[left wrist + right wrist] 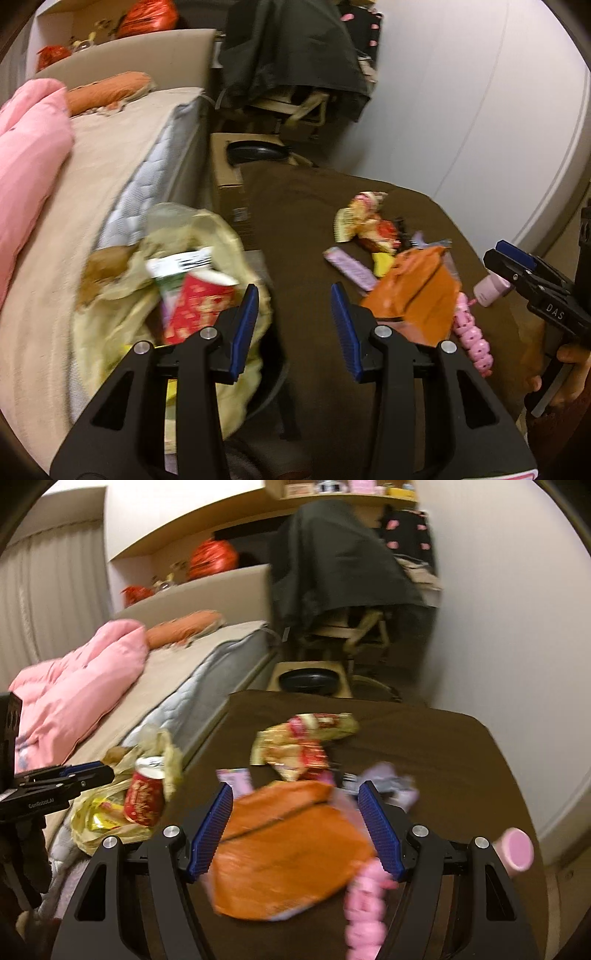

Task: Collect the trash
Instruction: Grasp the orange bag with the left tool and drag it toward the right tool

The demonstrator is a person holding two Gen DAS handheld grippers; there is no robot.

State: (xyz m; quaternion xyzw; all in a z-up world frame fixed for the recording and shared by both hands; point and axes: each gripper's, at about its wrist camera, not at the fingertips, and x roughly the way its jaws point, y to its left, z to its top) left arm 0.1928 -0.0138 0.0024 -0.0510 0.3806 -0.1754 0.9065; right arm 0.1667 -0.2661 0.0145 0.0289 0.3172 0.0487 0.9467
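Orange foil bag (pixel 291 849) lies near the table's (pixel 461 738) close edge, framed by my right gripper (pixel 295 827), whose fingers stand wide and touch nothing I can see. I judge it light, crinkly and slippery, best pinched at a flat edge. Smaller wrappers (pixel 303 746) sit mid-table. My left gripper (pixel 295 325) hangs half open and empty beside the yellow trash bag (pixel 207 258) against the bed (pixel 110 155).
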